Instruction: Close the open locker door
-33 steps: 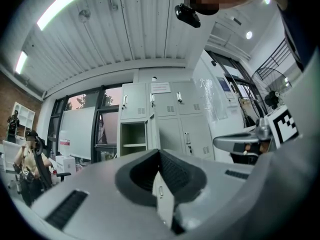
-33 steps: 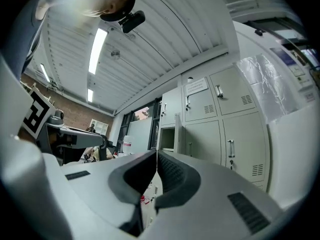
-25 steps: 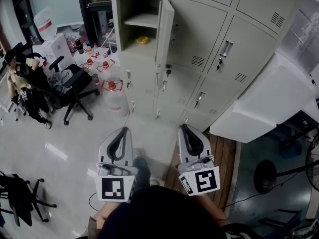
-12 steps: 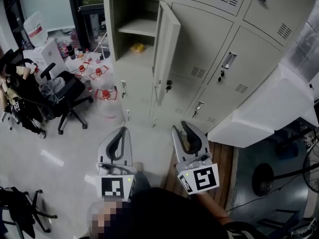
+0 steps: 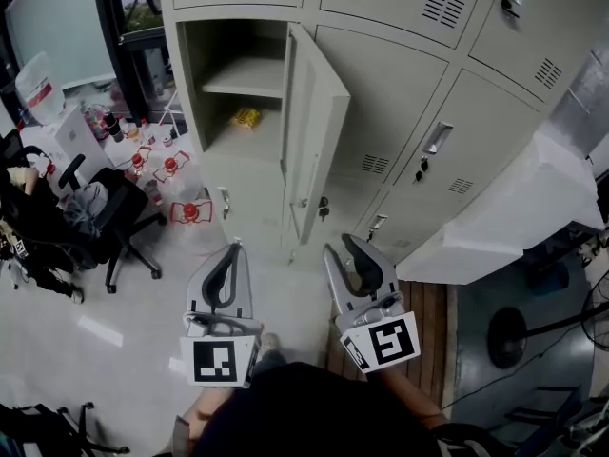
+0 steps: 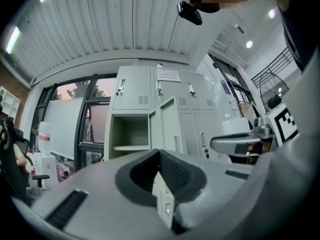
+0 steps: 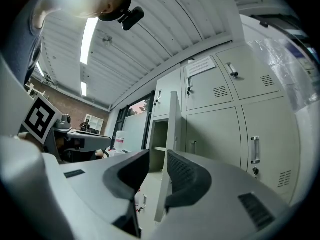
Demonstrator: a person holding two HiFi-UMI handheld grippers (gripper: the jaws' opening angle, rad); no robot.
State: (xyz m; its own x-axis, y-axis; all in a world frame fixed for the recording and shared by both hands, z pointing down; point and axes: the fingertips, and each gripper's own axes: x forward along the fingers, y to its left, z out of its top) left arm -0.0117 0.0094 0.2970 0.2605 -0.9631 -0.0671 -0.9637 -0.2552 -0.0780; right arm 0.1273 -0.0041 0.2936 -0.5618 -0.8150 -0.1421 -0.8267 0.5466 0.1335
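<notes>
A bank of beige lockers faces me. One door stands swung out, edge toward me, beside its open compartment, which holds a shelf and a small yellow thing. My left gripper is shut and empty, below and left of the door's lower edge. The right gripper is open by a narrow gap, empty, just below and right of that edge. Neither touches the door. In the left gripper view the door lies ahead of the left gripper; in the right gripper view the door rises between the right gripper's jaws.
Water jugs with red caps stand on the floor left of the lockers. A black office chair is further left. A white slab leans at the right over a wooden pallet. A fan sits far right.
The lockers have come nearer and the open door now stands just beyond both grippers. The right gripper's jaws have parted a little.
</notes>
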